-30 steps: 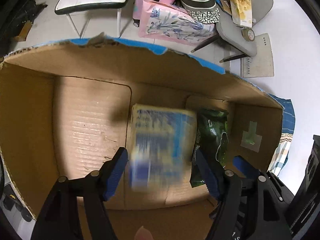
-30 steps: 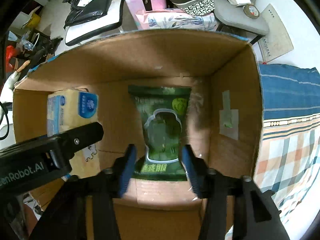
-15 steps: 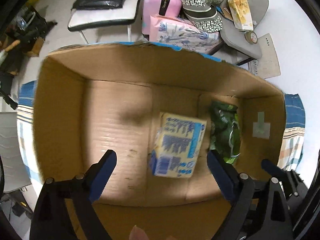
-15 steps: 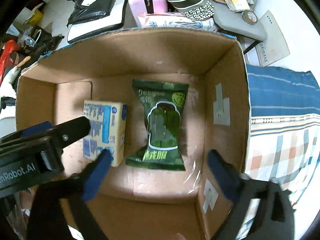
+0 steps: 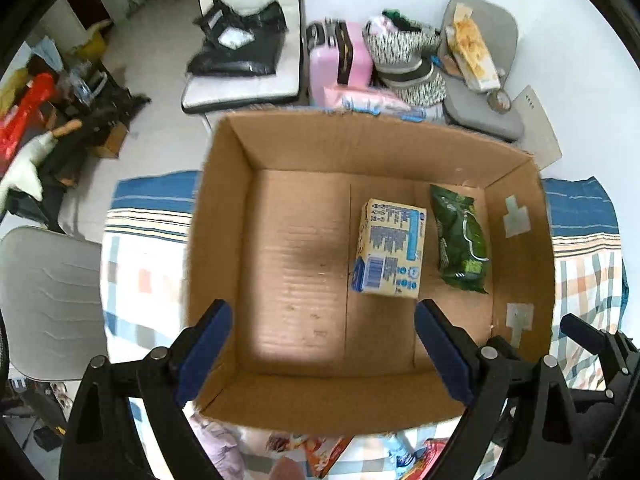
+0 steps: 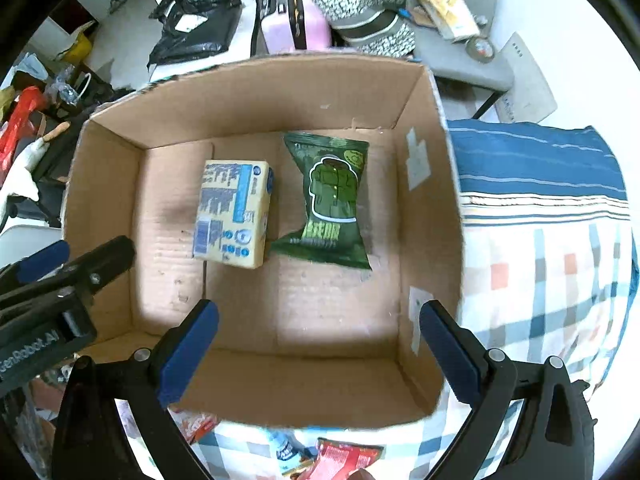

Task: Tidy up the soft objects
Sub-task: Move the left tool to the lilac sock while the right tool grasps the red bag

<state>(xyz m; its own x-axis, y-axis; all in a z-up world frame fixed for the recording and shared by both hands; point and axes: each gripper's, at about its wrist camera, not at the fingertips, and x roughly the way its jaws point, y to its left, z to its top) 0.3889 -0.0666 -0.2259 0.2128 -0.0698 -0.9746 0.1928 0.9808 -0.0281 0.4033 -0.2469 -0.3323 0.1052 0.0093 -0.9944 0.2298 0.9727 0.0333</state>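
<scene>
Your left tongs [image 5: 322, 354] are spread wide and empty above the box [image 5: 360, 148]; your right tongs [image 6: 318, 346] likewise. Ahead of both, on the box floor, the yellow pack [image 5: 389, 249] lies just beside the green bag [image 5: 460, 240].

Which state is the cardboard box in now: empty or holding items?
Holding items. The cardboard box contains a yellow tissue pack and a green snack bag, lying flat side by side on its floor.
</scene>
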